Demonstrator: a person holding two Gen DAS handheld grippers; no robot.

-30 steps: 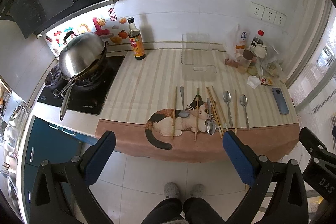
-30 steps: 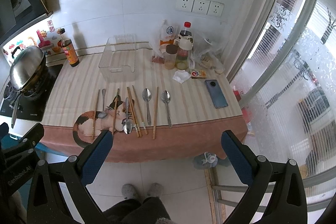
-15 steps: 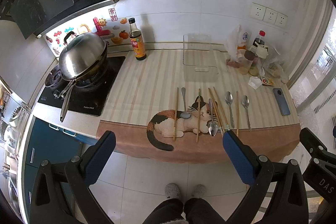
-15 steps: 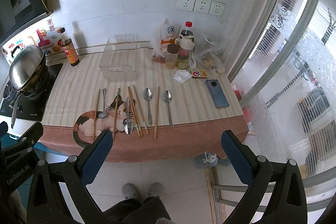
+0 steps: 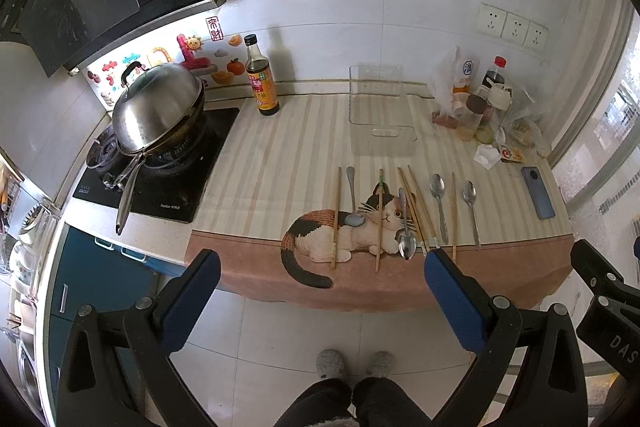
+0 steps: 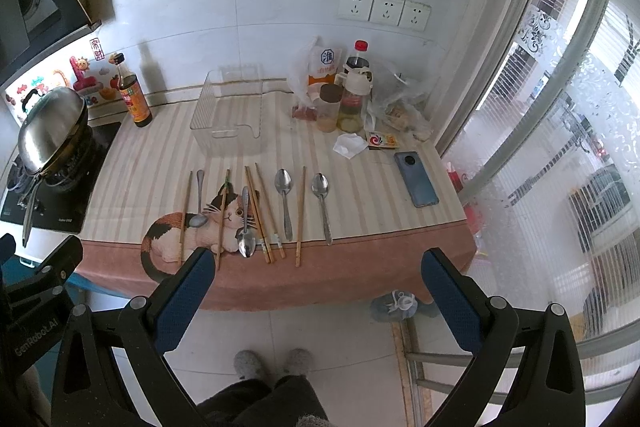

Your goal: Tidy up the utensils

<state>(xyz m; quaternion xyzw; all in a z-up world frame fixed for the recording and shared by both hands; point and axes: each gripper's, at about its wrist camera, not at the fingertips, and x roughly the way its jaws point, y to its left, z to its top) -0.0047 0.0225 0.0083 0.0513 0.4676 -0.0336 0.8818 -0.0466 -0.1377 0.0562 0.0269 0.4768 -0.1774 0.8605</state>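
Observation:
Several metal spoons (image 5: 438,203) (image 6: 285,201) and wooden chopsticks (image 5: 336,217) (image 6: 301,215) lie in a row near the front edge of the counter, on a striped mat with a cat picture (image 5: 344,231). A clear plastic bin (image 5: 380,111) (image 6: 230,111) stands empty behind them near the wall. My left gripper (image 5: 318,273) is open and empty, held back from the counter above the floor. My right gripper (image 6: 314,271) is open and empty too, also short of the counter edge.
A wok (image 5: 158,109) sits on the stove at the left, with a soy sauce bottle (image 5: 261,81) beside it. Bottles, jars and bags (image 6: 344,95) crowd the back right. A phone (image 6: 416,179) lies at the right. My feet (image 5: 352,363) show on the tiled floor.
Both views have drifted slightly; the counter sits a little lower and to the right in frame. Nothing on the counter has moved and both grippers stay open.

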